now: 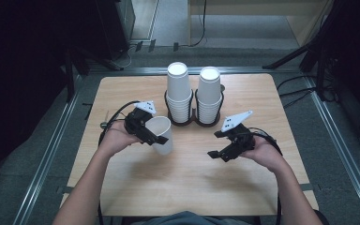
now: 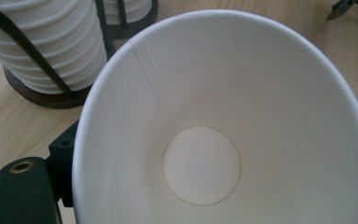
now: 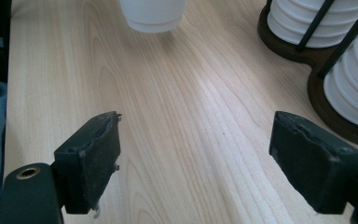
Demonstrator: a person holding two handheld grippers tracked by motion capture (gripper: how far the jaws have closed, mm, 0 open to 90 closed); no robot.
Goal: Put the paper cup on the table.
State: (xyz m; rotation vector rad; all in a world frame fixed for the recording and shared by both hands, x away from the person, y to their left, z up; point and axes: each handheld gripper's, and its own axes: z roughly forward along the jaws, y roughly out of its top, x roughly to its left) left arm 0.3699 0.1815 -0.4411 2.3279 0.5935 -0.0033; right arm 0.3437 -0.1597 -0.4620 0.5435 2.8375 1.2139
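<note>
A white paper cup (image 1: 165, 125) sits tilted between the jaws of my left gripper (image 1: 159, 137), left of the table's middle. The jaws are shut on its wall. The left gripper view looks straight into the cup (image 2: 223, 116), down to its round bottom, with one black finger (image 2: 66, 156) pressed against its outside on the left. My right gripper (image 1: 214, 144) hovers right of centre, over the wood. It is open, and bare table shows between its pads (image 3: 93, 158). The cup's base (image 3: 153, 16) appears at the top of the right gripper view.
Two tall stacks of upturned white cups (image 1: 178, 91) (image 1: 209, 93) stand in a dark wire holder (image 1: 194, 119) at the back middle of the wooden table (image 1: 187, 187). The holder's base (image 3: 335, 121) lies close to my right gripper. Floor and metal rails surround the table.
</note>
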